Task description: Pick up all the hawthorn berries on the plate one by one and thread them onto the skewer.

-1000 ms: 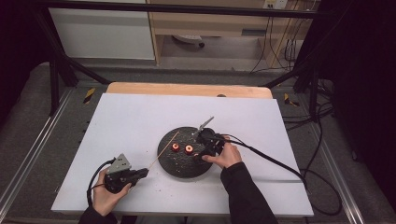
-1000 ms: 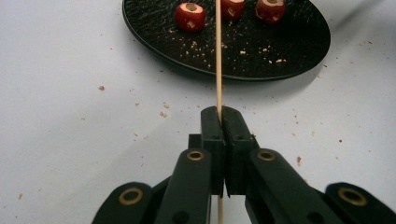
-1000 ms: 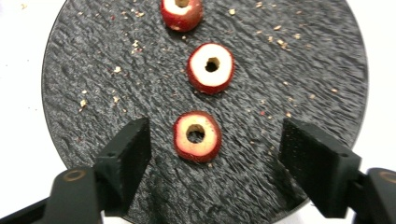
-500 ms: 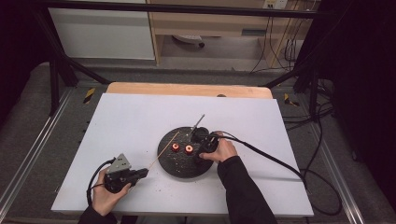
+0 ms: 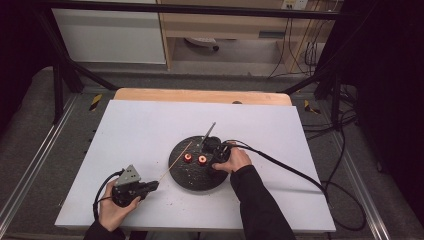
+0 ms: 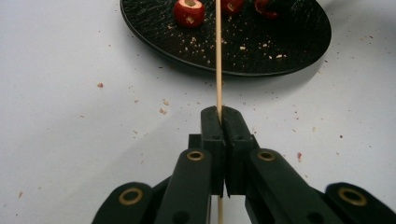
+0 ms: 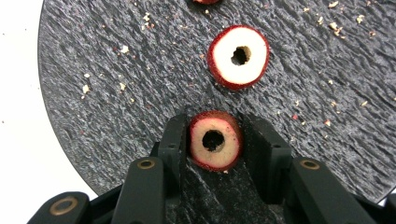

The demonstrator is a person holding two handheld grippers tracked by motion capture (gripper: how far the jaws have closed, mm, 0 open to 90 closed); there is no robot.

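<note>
A round black plate [image 5: 196, 181] lies mid-table with two red-skinned fruit slices [image 5: 188, 158] on it. My right gripper [image 5: 211, 149] rests on the plate's right side. In the right gripper view it [image 7: 215, 122] is shut on a cored slice [image 7: 201, 150] that lies flat, with a jaw touching each side. A second cored slice [image 7: 239, 57] lies just ahead. My left gripper [image 5: 155, 184] at the front left is shut on a thin wooden skewer [image 5: 176, 161]. The skewer [image 6: 218, 56] points over the plate [image 6: 289, 51] rim, between the slices [image 6: 189, 11].
Crumbs are scattered on the white table [image 5: 150, 125] and on the plate. The right gripper's cable [image 5: 295, 172] trails off the table's right edge. A wooden strip [image 5: 200, 95] runs along the far edge.
My right gripper has shifted a little left and farther over the plate, and its grey top plate has turned. The left gripper and skewer have stayed put.
</note>
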